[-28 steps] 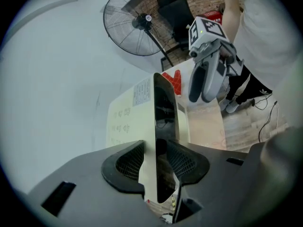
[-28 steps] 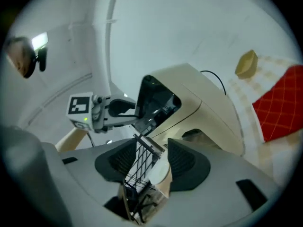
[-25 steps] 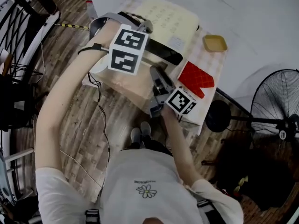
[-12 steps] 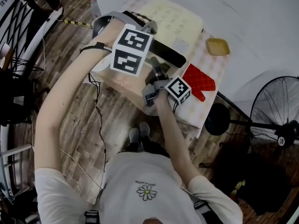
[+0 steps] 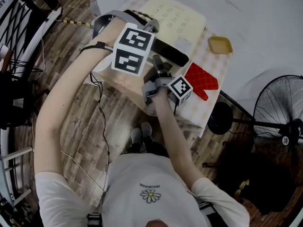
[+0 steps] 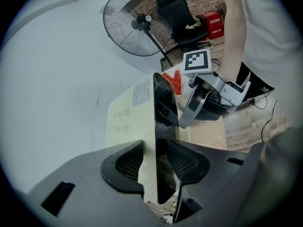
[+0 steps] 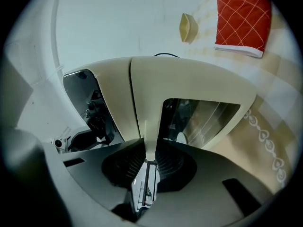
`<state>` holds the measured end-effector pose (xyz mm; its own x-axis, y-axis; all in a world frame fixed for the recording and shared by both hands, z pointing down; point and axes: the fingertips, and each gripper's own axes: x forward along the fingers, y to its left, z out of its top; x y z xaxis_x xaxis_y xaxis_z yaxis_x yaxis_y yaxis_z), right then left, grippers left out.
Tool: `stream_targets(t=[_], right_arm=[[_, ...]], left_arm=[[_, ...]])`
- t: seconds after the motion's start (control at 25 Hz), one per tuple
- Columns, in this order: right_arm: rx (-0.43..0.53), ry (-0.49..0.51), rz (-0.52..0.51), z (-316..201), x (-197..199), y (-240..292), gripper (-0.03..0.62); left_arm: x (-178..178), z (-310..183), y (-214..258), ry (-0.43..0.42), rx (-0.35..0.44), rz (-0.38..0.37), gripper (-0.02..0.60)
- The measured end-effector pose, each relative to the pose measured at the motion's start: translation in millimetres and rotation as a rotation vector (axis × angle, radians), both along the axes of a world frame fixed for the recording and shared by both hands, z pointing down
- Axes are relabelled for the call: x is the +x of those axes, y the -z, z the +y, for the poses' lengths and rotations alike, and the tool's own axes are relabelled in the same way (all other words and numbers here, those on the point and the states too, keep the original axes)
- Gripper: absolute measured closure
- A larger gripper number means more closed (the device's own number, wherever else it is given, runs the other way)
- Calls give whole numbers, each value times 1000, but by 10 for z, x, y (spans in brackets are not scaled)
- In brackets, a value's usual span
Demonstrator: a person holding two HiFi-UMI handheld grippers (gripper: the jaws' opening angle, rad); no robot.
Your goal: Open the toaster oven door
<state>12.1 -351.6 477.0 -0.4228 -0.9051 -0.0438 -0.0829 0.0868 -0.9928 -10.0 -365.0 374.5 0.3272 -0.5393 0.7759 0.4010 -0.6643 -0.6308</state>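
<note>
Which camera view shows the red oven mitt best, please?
The right gripper view: the red oven mitt is large there, its quilted pattern and white cuff clear. The head view shows it small, from above. The left gripper view shows only a red sliver behind the toaster oven.

Oven-top label (image 5: 181, 44), shirt print (image 5: 150, 186) — apparently illegible.

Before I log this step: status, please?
Left gripper clamps toaster oven edge. Right gripper closing on door handle; door shut. Oven mitt lies aside, clear.
</note>
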Motion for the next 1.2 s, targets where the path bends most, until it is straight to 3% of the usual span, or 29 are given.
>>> stream_targets(t=[0.44, 0.64, 1.2], right_arm=[[-23, -2, 25, 61, -16, 4, 539], [21, 87, 79, 551, -270, -209, 530], [87, 126, 142, 614, -293, -214, 522]], left_arm=[[-8, 11, 3, -14, -13, 30, 410], [-10, 10, -3, 0, -1, 22, 411], [-12, 17, 13, 9, -11, 49, 410]])
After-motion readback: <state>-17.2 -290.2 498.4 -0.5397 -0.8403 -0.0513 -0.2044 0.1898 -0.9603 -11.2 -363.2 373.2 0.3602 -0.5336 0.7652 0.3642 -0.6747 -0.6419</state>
